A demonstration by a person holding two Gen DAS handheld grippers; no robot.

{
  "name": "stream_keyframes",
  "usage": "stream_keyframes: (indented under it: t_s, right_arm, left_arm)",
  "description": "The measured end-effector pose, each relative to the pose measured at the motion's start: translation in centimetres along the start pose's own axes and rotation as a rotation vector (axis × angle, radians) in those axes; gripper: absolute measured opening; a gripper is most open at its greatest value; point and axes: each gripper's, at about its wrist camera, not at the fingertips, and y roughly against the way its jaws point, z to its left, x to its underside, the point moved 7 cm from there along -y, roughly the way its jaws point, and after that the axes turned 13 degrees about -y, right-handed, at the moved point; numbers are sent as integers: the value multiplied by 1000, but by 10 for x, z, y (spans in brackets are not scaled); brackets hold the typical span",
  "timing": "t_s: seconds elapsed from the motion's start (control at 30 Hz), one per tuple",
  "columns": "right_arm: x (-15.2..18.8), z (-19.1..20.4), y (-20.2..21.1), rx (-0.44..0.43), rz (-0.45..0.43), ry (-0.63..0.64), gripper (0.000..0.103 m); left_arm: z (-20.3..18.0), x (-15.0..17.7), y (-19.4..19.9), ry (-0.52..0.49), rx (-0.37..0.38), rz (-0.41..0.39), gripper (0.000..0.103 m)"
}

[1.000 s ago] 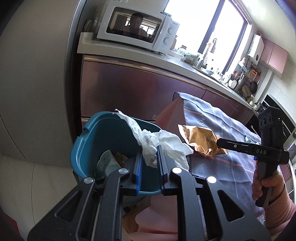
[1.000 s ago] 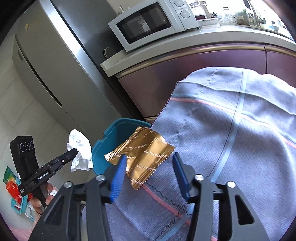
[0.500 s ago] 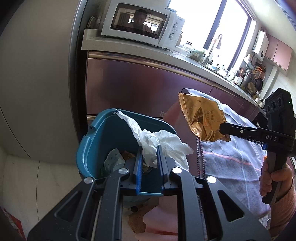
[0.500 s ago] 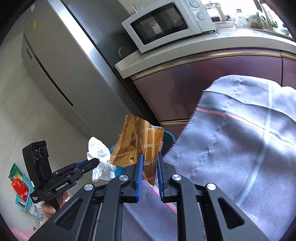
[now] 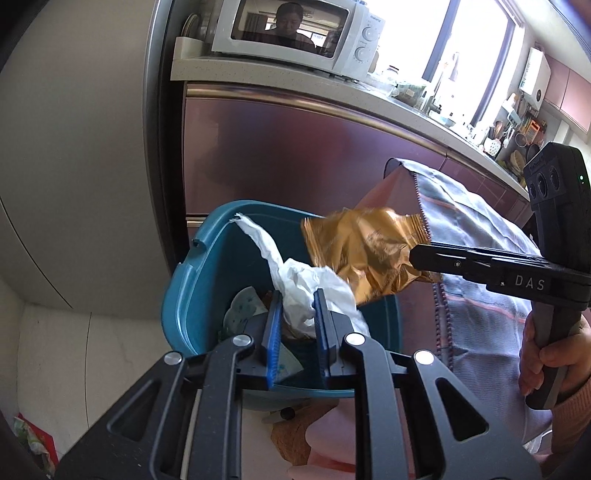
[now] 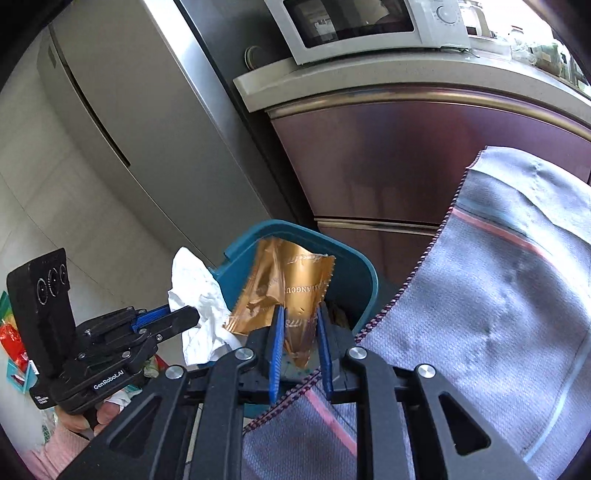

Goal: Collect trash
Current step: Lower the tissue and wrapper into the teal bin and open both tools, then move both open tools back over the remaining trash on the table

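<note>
A teal bin (image 5: 207,266) stands on the floor beside the cloth-covered table. My left gripper (image 5: 298,295) is shut on a crumpled white tissue (image 5: 295,280) and holds it over the bin's opening. From the right, my right gripper (image 5: 415,256) holds a crinkled gold snack wrapper (image 5: 362,251) above the bin's near rim. In the right wrist view the gold wrapper (image 6: 291,280) stands upright between the blue pads of the right gripper (image 6: 300,308), whose jaws are opening while still touching it. There the left gripper (image 6: 181,315) and the tissue (image 6: 195,284) hang left of the bin (image 6: 362,273).
A grey-blue cloth (image 6: 498,295) drapes the table right of the bin. Maroon cabinets (image 5: 295,155) with a microwave (image 5: 295,33) on the counter stand behind, and a steel fridge (image 6: 147,110) is at the left. Paper scraps (image 5: 242,306) lie inside the bin. Red packaging (image 6: 11,339) lies on the floor.
My right gripper closed on the gold wrapper, lifted it off the cloth and carried it left over the bin. My left gripper sank slightly towards the bin with the tissue.
</note>
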Motion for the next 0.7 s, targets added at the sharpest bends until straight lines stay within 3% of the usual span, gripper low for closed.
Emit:
stream_keyframes:
  t_s: [0.43, 0.57, 0.7]
  right_arm:
    - [2, -2, -2, -6, -1, 10, 29]
    - [7, -8, 10, -21, -13, 5, 32]
    - [8, -9, 17, -33, -21, 2, 33]
  left_arm:
    - [2, 15, -38, -13, -19, 73, 21]
    - [-2, 15, -41, -33, -31, 80, 34]
    - [-4, 14, -40, -38, -37, 76, 34]
